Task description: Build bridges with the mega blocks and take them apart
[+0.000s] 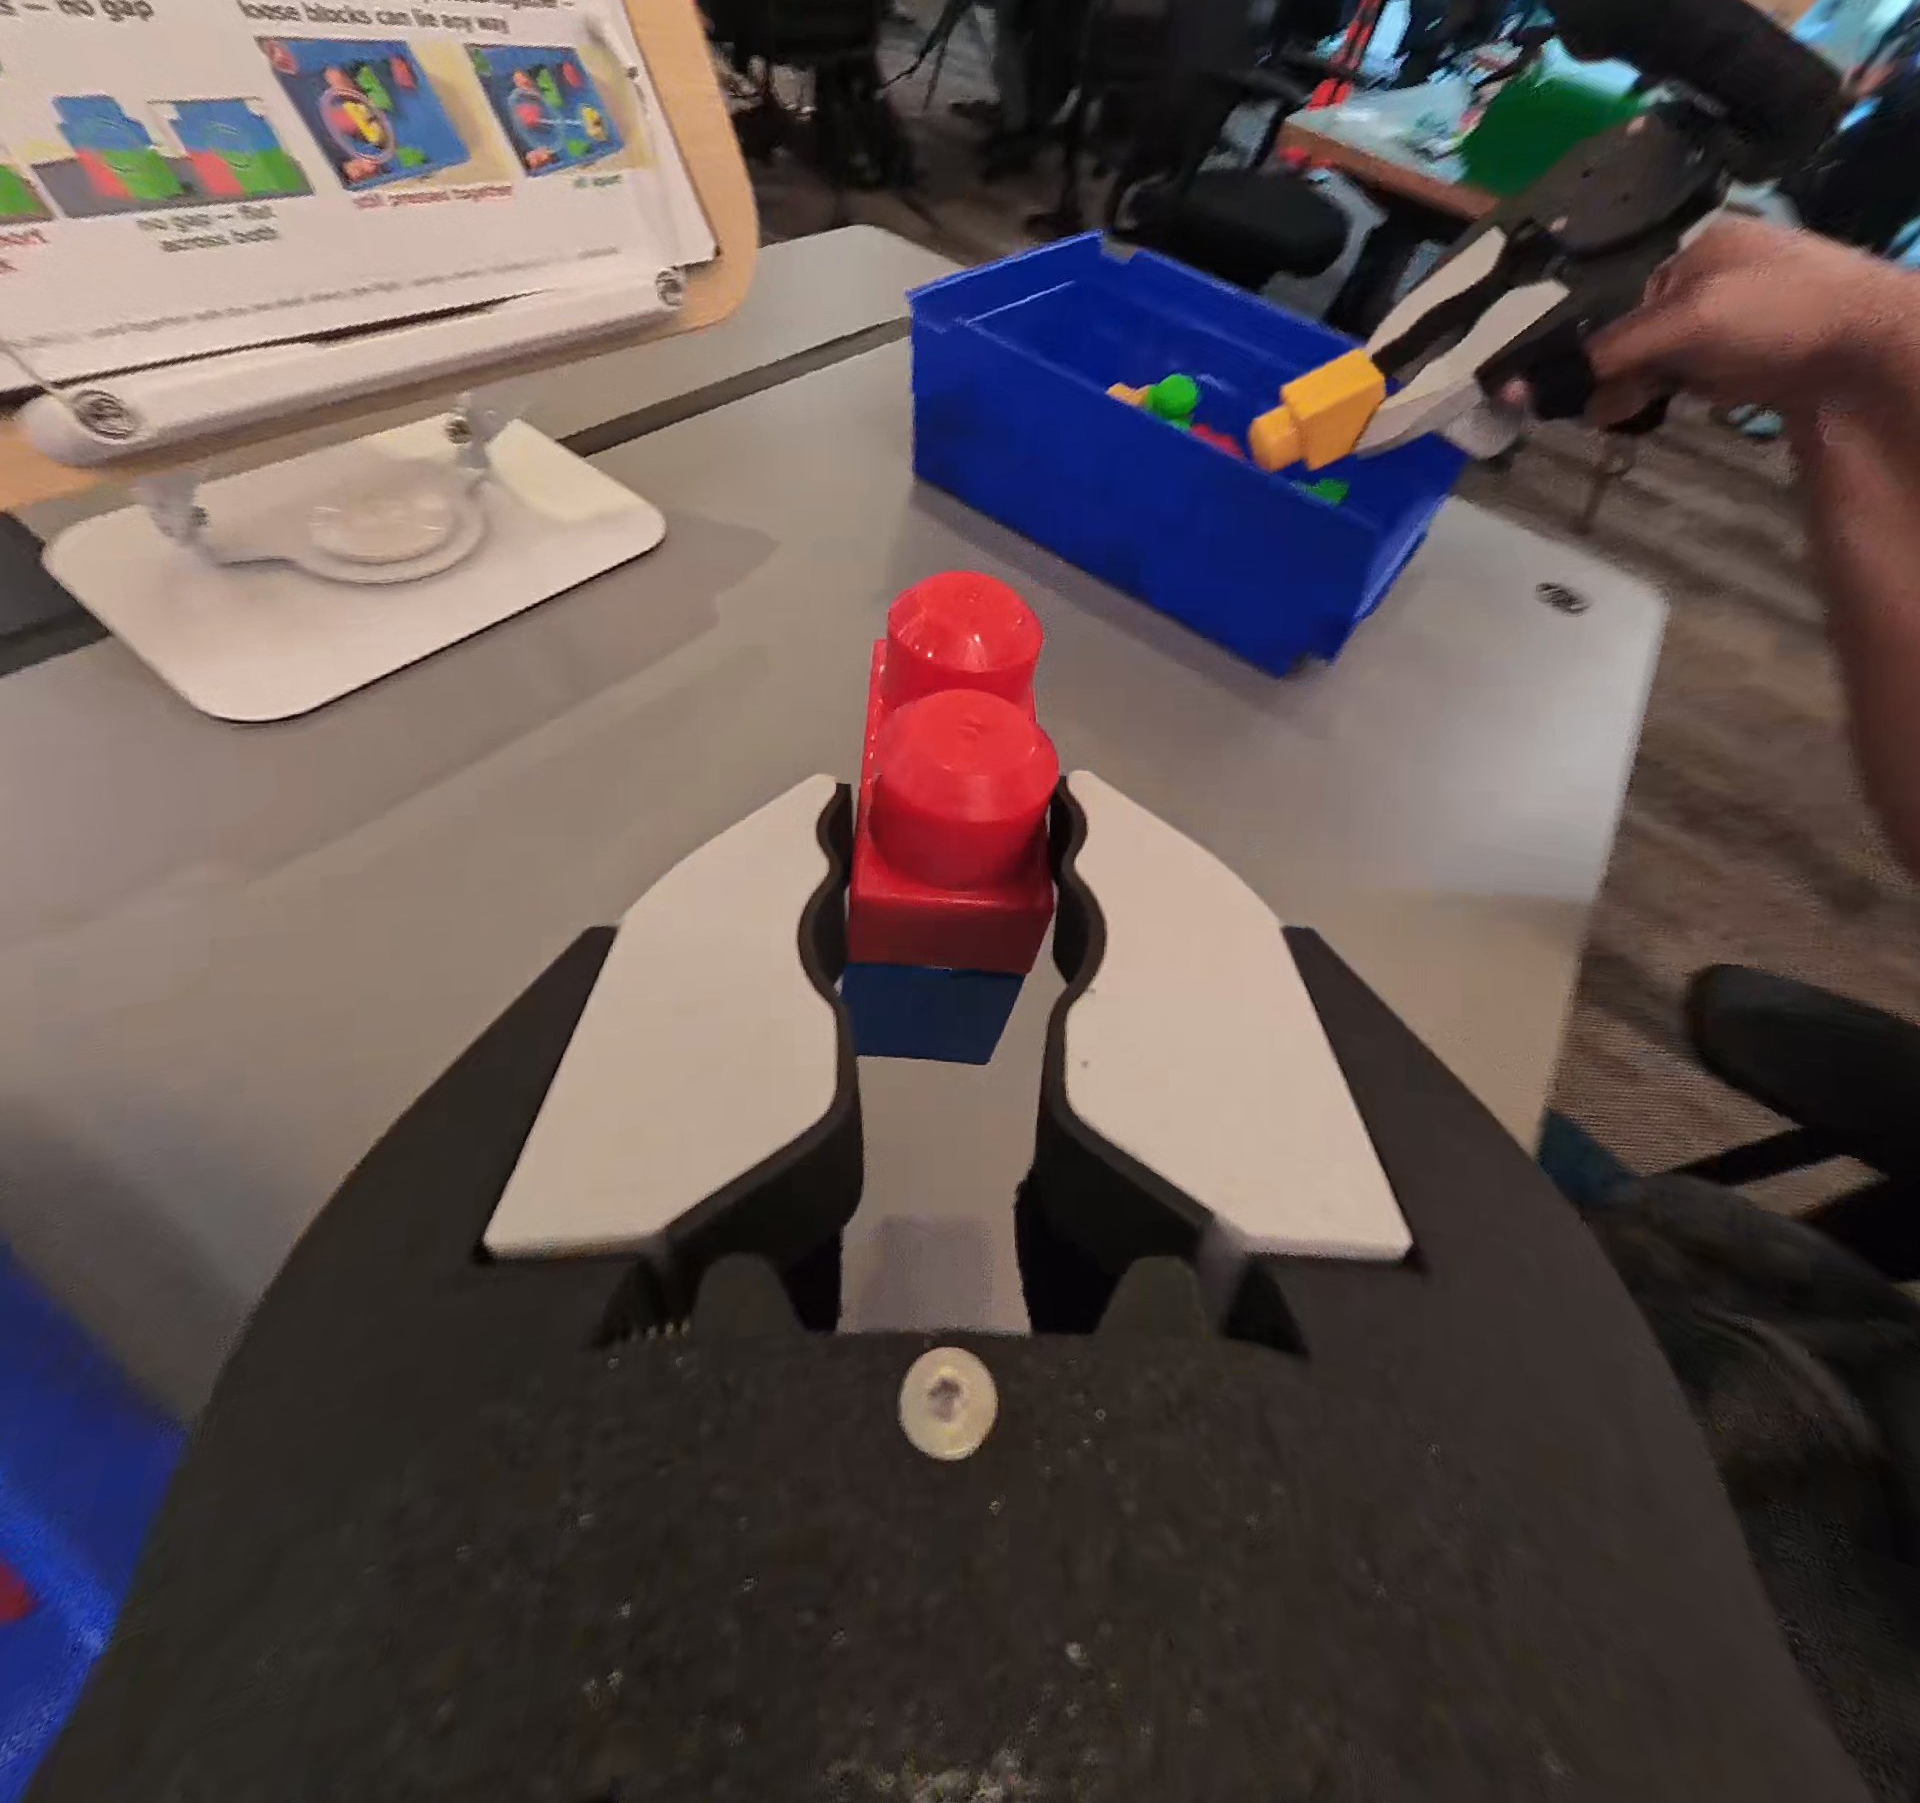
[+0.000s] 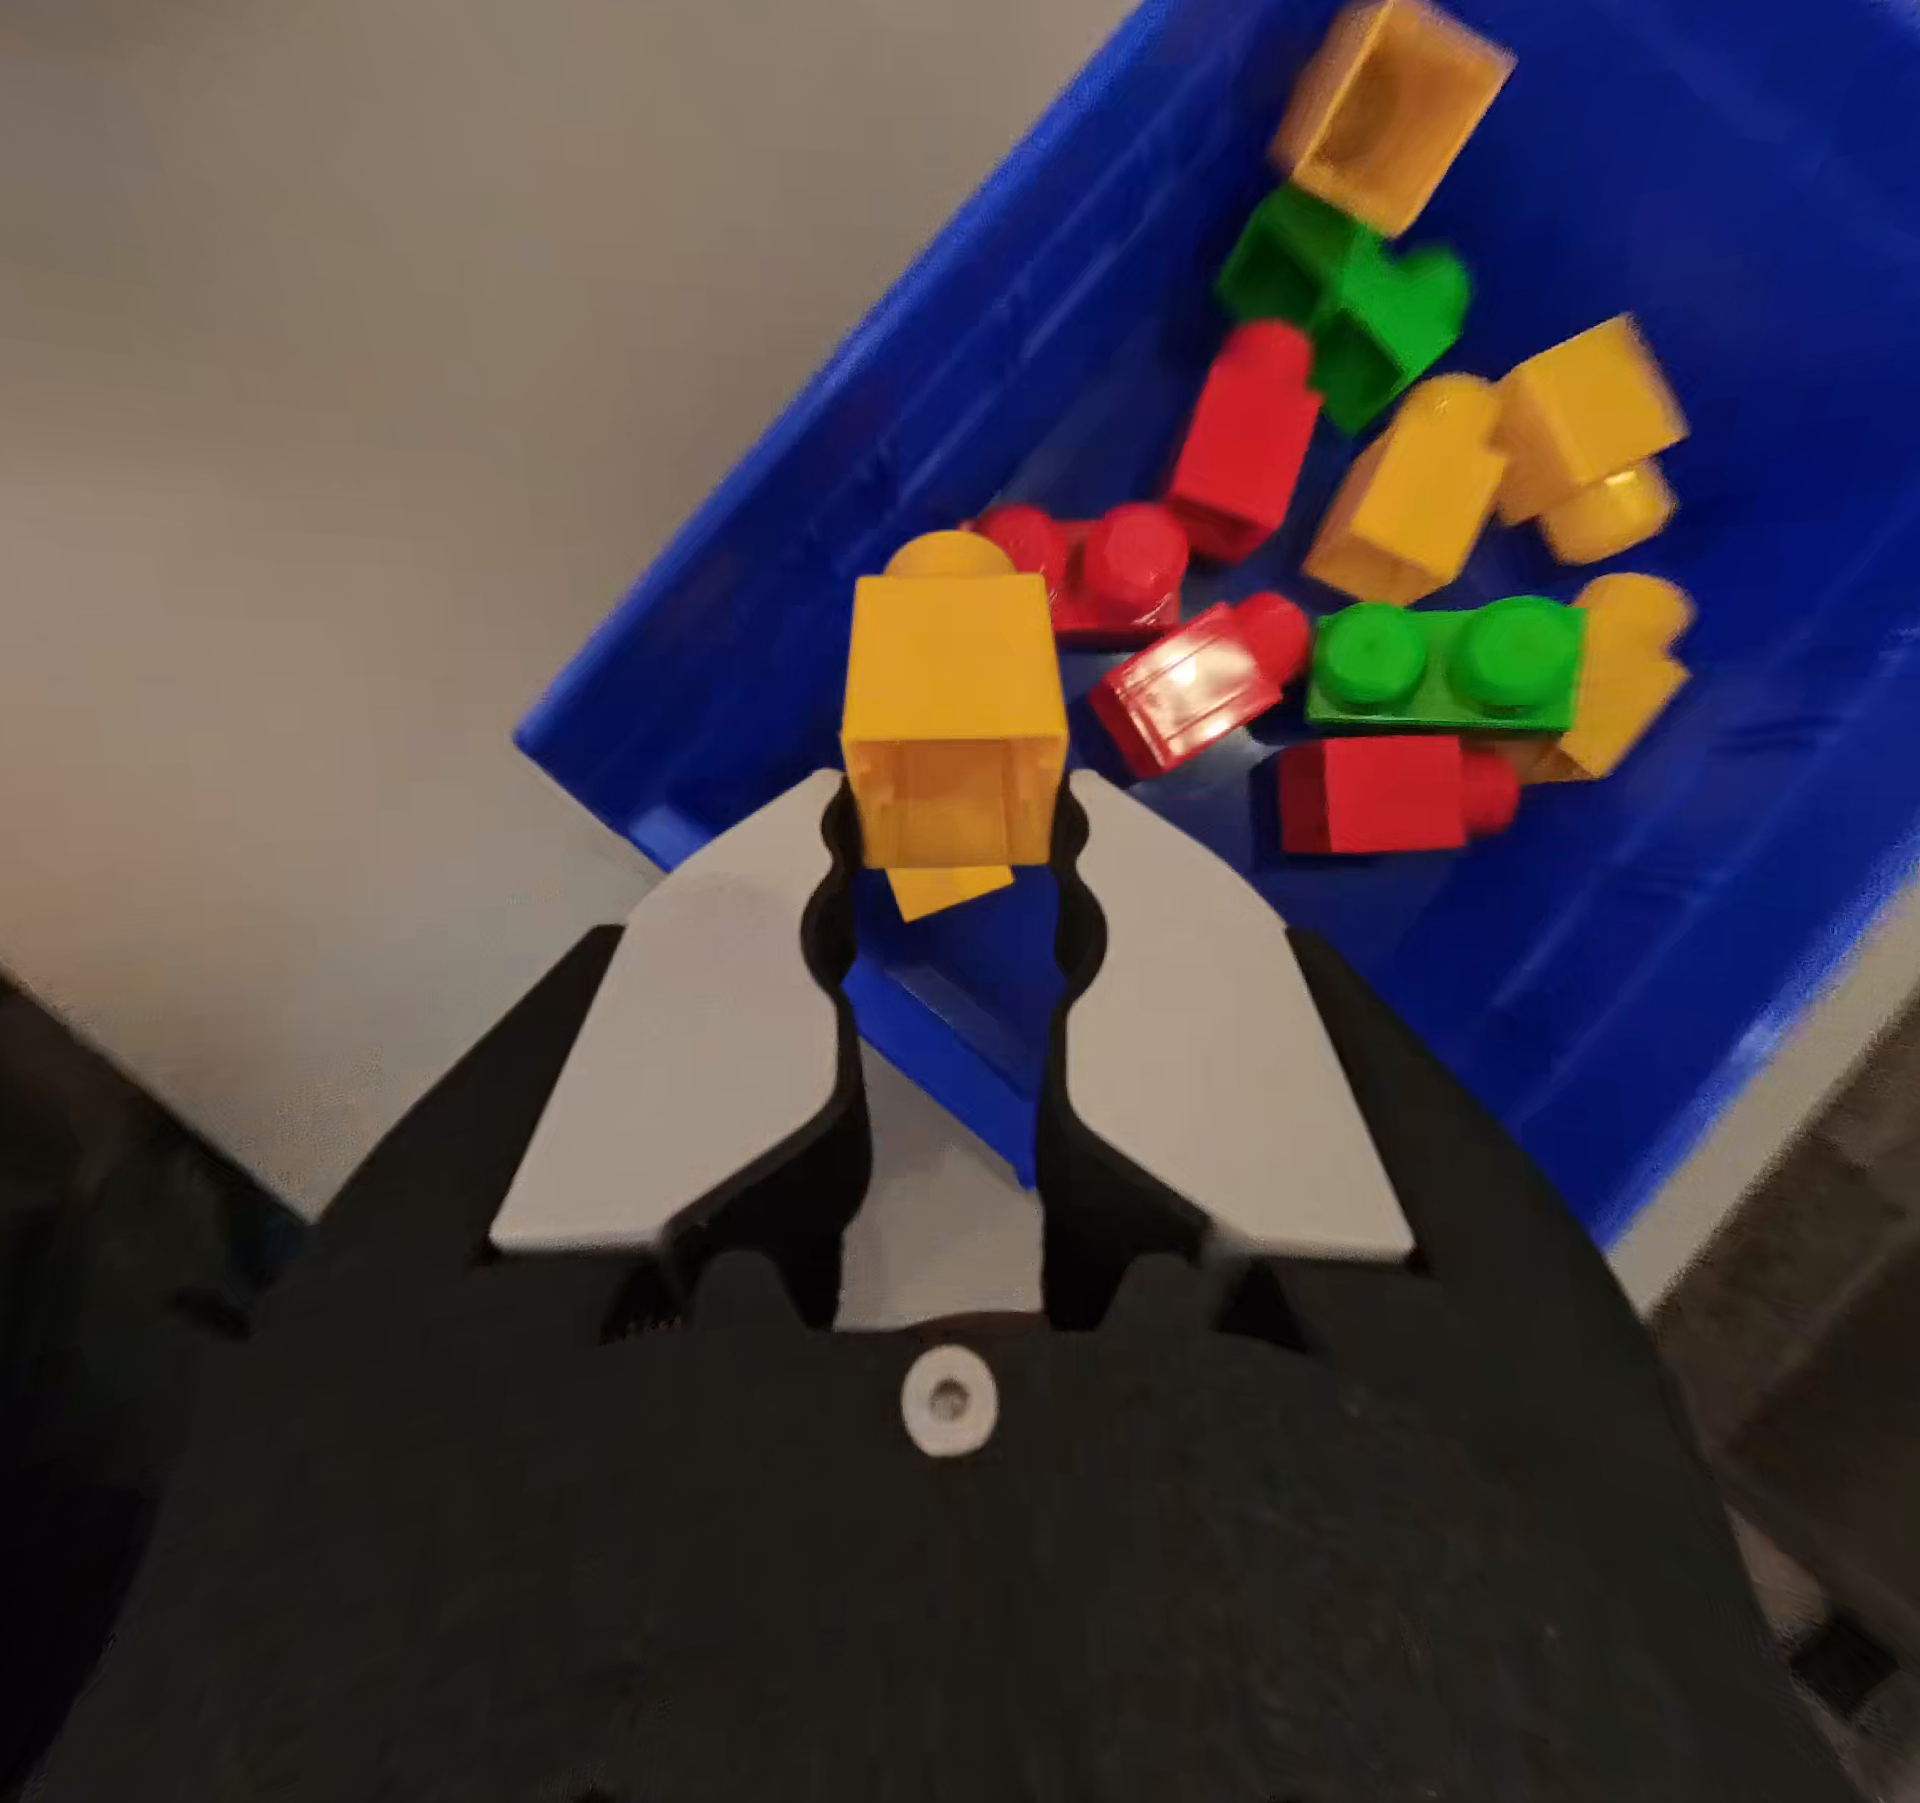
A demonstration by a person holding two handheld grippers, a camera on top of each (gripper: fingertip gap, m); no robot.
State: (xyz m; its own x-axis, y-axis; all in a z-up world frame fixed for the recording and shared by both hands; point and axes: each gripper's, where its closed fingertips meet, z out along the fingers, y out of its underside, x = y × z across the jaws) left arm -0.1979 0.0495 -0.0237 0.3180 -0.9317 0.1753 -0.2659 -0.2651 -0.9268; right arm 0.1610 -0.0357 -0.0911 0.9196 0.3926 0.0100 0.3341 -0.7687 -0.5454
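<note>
My left gripper (image 1: 951,818) is shut on a red two-stud block (image 1: 961,797) that has a blue block (image 1: 925,1010) pressed on under it, held above the grey table (image 1: 416,818). My right gripper (image 2: 956,808) is shut on a yellow one-stud block (image 2: 951,704), hollow end toward the camera, over the near rim of the blue bin (image 2: 1714,922). In the left wrist view the right gripper (image 1: 1371,403) holds that yellow block (image 1: 1314,408) above the blue bin (image 1: 1143,496). Several loose red, yellow and green blocks (image 2: 1444,662) lie in the bin.
A white stand (image 1: 353,548) holds an instruction sheet (image 1: 312,112) at the back left of the table. A person's hand (image 1: 1766,330) grips the right gripper. A blue object (image 1: 62,1504) shows at the lower left. Chairs and desks stand beyond the table's edge. Some 40 cm of space lies between my two pairs of fingers.
</note>
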